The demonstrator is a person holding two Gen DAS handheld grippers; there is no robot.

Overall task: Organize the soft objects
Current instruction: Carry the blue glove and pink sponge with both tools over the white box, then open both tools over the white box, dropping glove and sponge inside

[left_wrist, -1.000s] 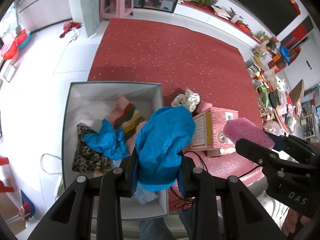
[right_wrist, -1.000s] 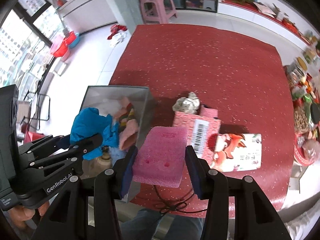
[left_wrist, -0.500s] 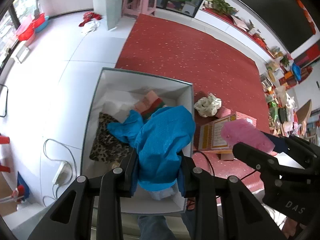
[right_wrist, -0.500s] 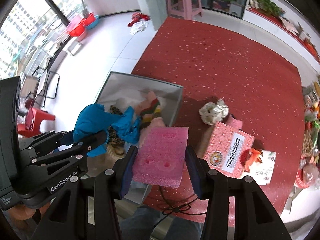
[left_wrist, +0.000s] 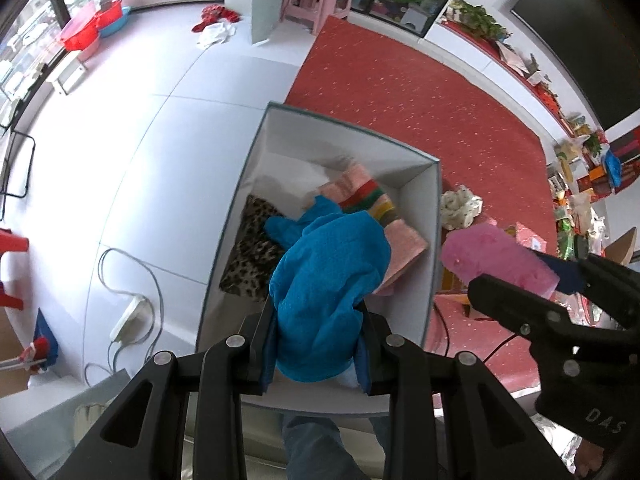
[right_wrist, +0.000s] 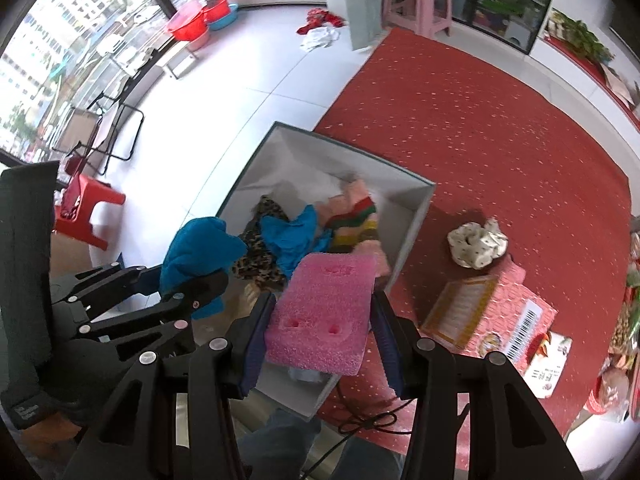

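Bright daylight from left windows [right_wrist: 60,40], overexposed white floor [left_wrist: 120,160], fisheye-bent edges, slight blur

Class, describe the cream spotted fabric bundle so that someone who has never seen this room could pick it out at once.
Find the red carpet and the open white box at its edge. Just outside the box's right wall, on the carpet, lies the cream spotted fabric bundle, beside a pink printed carton. It alone is crumpled, pale and dotted, and no gripper holds it.
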